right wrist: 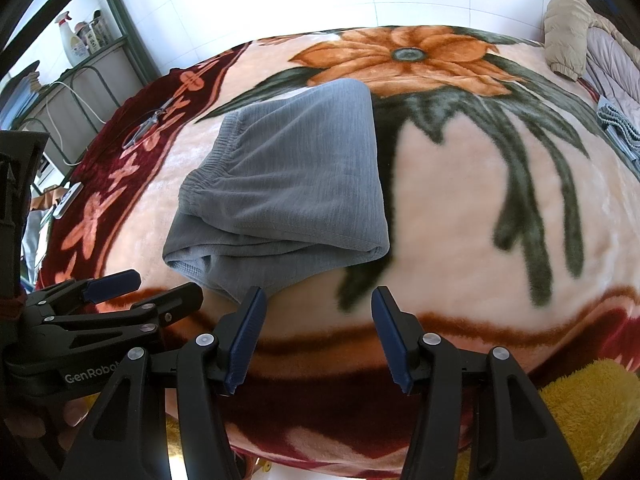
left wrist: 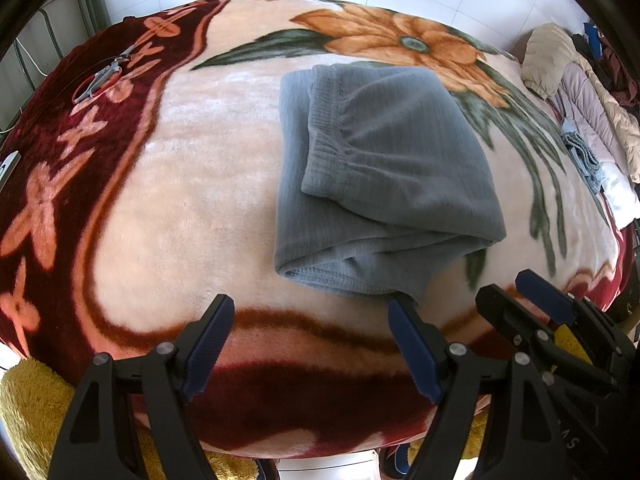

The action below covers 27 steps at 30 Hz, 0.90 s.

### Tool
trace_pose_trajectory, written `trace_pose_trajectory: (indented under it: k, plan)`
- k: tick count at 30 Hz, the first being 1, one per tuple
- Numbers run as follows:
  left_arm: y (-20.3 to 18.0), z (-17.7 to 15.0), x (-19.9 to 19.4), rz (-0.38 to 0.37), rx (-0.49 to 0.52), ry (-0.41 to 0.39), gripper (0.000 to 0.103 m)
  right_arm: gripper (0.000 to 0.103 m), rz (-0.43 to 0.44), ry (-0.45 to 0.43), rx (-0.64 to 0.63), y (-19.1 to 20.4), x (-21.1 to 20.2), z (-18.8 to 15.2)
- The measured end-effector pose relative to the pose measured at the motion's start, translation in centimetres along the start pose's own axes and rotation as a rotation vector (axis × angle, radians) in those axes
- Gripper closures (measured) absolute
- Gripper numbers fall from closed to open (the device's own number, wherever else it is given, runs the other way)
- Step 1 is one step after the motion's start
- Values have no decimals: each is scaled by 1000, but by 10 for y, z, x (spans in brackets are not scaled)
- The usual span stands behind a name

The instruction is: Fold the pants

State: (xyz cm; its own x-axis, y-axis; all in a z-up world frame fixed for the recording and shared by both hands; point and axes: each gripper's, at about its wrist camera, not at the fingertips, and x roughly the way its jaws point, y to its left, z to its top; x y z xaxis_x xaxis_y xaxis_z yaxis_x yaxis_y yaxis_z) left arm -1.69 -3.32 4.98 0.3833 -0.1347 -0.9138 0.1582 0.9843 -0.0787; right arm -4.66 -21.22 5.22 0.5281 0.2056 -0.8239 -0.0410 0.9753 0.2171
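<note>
Grey pants (left wrist: 384, 176) lie folded into a compact bundle on the floral blanket (left wrist: 192, 184), waistband on top facing left. They also show in the right wrist view (right wrist: 288, 184). My left gripper (left wrist: 312, 312) is open and empty, just in front of the bundle's near edge. My right gripper (right wrist: 318, 300) is open and empty, near the bundle's near right corner. The right gripper also shows in the left wrist view (left wrist: 516, 292), and the left gripper shows in the right wrist view (right wrist: 140, 288).
Scissors (left wrist: 100, 76) lie on the blanket's dark red border at far left. Jackets and clothes (left wrist: 580, 92) are piled at the right. A shelf with a spray bottle (right wrist: 74, 40) stands at back left. A yellow fuzzy cover (right wrist: 580, 412) hangs below the bed's front edge.
</note>
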Motion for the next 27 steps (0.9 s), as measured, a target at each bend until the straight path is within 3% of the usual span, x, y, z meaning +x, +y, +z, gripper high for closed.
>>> trace_pose_trajectory:
  k: [27]
  plan:
    - [1, -4, 0, 16, 7, -10, 20, 47, -3, -3, -3, -1, 0, -6]
